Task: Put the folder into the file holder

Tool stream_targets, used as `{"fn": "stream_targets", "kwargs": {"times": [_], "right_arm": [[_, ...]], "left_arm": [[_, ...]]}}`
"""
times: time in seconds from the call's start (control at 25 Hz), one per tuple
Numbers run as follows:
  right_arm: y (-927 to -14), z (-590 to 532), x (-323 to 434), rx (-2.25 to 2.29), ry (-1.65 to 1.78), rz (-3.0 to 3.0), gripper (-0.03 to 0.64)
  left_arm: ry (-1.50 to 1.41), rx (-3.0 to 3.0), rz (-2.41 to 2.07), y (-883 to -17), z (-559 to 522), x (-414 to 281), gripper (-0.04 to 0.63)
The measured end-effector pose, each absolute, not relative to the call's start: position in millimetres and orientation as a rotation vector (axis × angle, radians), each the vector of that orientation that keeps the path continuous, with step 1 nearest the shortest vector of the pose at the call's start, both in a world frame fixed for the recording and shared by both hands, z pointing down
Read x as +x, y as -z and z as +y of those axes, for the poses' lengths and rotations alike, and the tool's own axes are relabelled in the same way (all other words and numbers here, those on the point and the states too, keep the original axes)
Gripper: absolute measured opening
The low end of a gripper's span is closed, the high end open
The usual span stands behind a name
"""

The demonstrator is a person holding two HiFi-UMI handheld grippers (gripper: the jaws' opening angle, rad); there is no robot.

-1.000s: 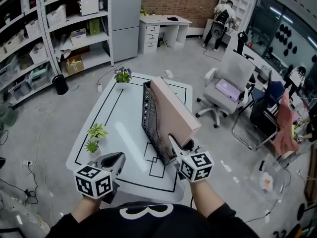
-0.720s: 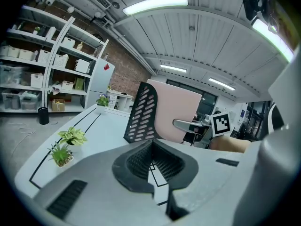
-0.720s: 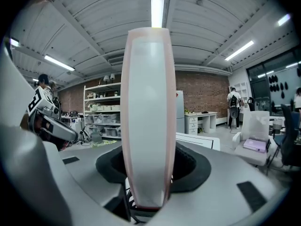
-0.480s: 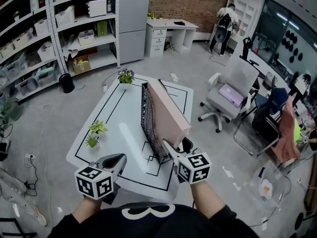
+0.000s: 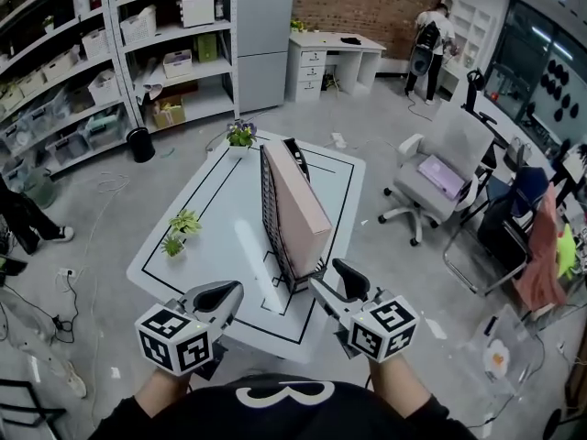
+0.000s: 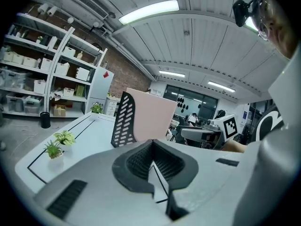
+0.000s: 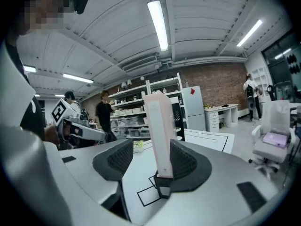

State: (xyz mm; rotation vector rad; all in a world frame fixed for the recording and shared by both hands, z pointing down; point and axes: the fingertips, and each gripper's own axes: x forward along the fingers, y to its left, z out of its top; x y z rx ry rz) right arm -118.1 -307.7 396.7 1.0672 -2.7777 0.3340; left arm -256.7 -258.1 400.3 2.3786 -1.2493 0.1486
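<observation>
The pink folder [image 5: 299, 205] stands upright on its edge in the black mesh file holder [image 5: 271, 211] at the middle of the white table [image 5: 220, 209]. My right gripper [image 5: 336, 279] is open just in front of the holder's near end, its pads off the folder. The right gripper view looks along the open jaws at the folder [image 7: 160, 126] and the holder's base [image 7: 163, 186] beyond them. My left gripper [image 5: 227, 291] is shut and empty at the table's near edge, left of the holder. From the left gripper [image 6: 151, 143] I see the holder [image 6: 123, 121] and folder [image 6: 157, 114] ahead.
Two small potted plants [image 5: 182, 223] stand on the table's left side and a flower pot [image 5: 241, 137] at its far corner. A white office chair [image 5: 445, 163] is to the right. Shelving [image 5: 101, 53] lines the far left wall. A person's legs [image 5: 27, 216] show at the left edge.
My right gripper has let go of the folder and drawn back toward me. The folder has gone from leaning right to standing upright in the holder. The left gripper has stayed put.
</observation>
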Motion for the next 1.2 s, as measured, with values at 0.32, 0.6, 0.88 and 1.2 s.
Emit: {"fn": "stream_targets", "kwargs": {"times": [0.32, 0.6, 0.88, 1.2], "right_arm": [[-388, -256, -109, 0.832, -0.44, -2.949, 0.01], [-384, -220, -86, 0.766, -0.527, -3.012, 0.003], [-375, -194, -64, 0.751, -0.462, -3.013, 0.003], [-369, -175, -49, 0.736, -0.382, -2.986, 0.003]], "left_arm": [[-0.138, 2.411, -1.261, -387, -228, -213, 0.006], [-0.139, 2.441, -1.246, -384, -195, -176, 0.006], [-0.136, 2.474, -1.241, -376, -172, -146, 0.006], [-0.144, 2.49, -1.257, -370, -151, -122, 0.006]]}}
